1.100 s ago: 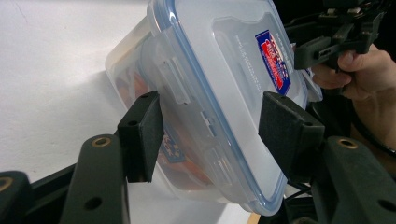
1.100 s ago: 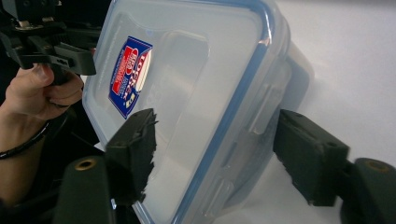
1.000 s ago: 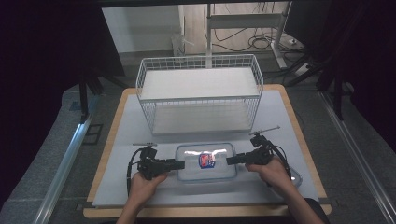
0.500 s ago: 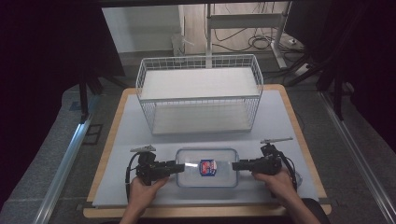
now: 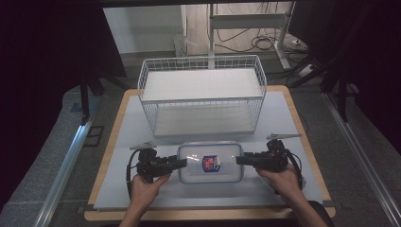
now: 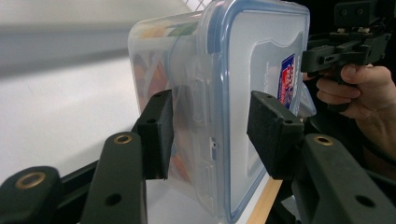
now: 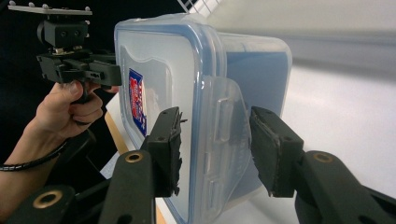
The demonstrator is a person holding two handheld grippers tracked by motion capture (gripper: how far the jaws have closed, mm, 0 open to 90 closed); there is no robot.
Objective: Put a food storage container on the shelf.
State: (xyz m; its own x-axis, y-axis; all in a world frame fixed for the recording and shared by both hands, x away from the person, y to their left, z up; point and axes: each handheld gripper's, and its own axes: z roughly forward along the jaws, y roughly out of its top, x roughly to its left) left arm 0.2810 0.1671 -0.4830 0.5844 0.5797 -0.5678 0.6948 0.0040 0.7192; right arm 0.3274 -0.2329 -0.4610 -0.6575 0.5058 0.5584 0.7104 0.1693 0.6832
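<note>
Wire basket (image 5: pixel 202 97) stands empty at the table's (image 5: pixel 118 142) far half, open top, clear room between it and the container (image 5: pixel 210 162) lying near the front edge. Over the last second both grippers have closed in from the sides. Left gripper (image 6: pixel 210 135) and right gripper (image 7: pixel 215 149) now straddle the end latches, jaws parted, pads not yet pinching. Looks like a two-handed lift is being set up.
</note>
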